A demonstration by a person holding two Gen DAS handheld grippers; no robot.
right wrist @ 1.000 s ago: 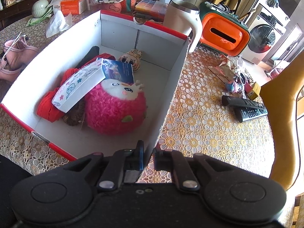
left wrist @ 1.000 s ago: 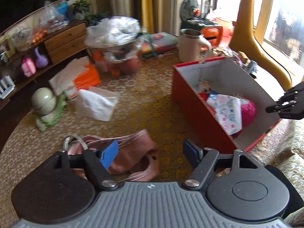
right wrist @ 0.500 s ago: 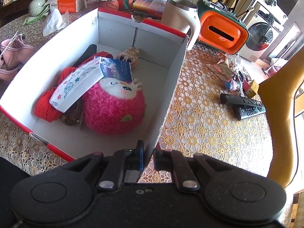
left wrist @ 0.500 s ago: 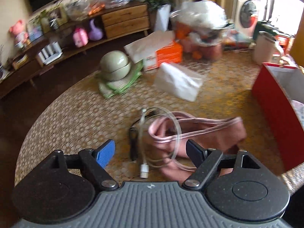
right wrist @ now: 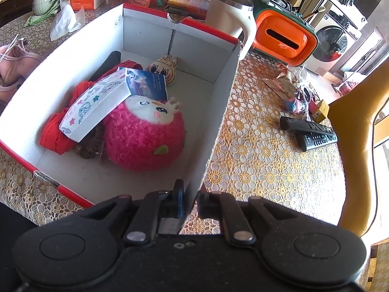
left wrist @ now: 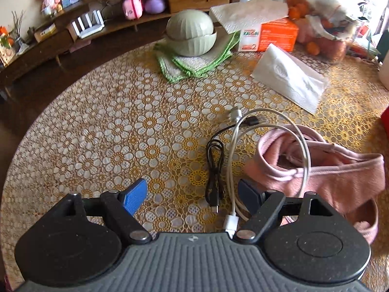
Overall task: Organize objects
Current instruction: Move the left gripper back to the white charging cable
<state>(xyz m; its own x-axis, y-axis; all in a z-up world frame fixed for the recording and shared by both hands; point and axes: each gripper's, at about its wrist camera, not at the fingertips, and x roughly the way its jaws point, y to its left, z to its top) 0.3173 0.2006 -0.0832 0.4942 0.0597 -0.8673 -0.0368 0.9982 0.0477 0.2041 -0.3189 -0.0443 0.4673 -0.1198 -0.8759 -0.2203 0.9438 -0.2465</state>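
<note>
Left wrist view: the left gripper (left wrist: pixel 192 194) hangs over the tabletop (left wrist: pixel 102 121), its jaws spread wide and nothing pressed between them.
Cables: a black cable (left wrist: pixel 214 170) and a white cable (left wrist: pixel 233 168) lie in the gap between the jaws, nearer the right-hand finger; the white plug sits close against the gripper body.
Long axis: both cables run roughly away from the camera, along the pointing line of the jaws, so a closing pinch would cross them sideways.
White cable loop: farther out it curves over the pink garment (left wrist: pixel 335 170), which lies just right of the jaws; lifting the cable may drag on the fabric.
Other items: a tissue pack (left wrist: pixel 289 82), a green bowl (left wrist: pixel 192 36) on folded cloths, and an orange carton (left wrist: pixel 274 36) sit well beyond.
Nearer hand: by this view the left one is placed for the cables; the right is busy elsewhere.

Right wrist view: the right gripper (right wrist: pixel 189 199) is clenched on the near wall of the red box (right wrist: pixel 218 112), one finger inside and one outside.
Box contents: a pink plush toy (right wrist: pixel 145 136), a patterned white case (right wrist: pixel 94 104) leaning on it, a blue booklet (right wrist: pixel 148 85), red cloth (right wrist: pixel 53 136) and a small tiger-face toy (right wrist: pixel 163 68).
Room left: bare floor shows toward the far wall of the box.
Only here: two remotes (right wrist: pixel 311 131) and an orange tissue holder (right wrist: pixel 284 39) to the right of the box; the cables cannot be made out, only an edge of the pink garment at the far left.
</note>
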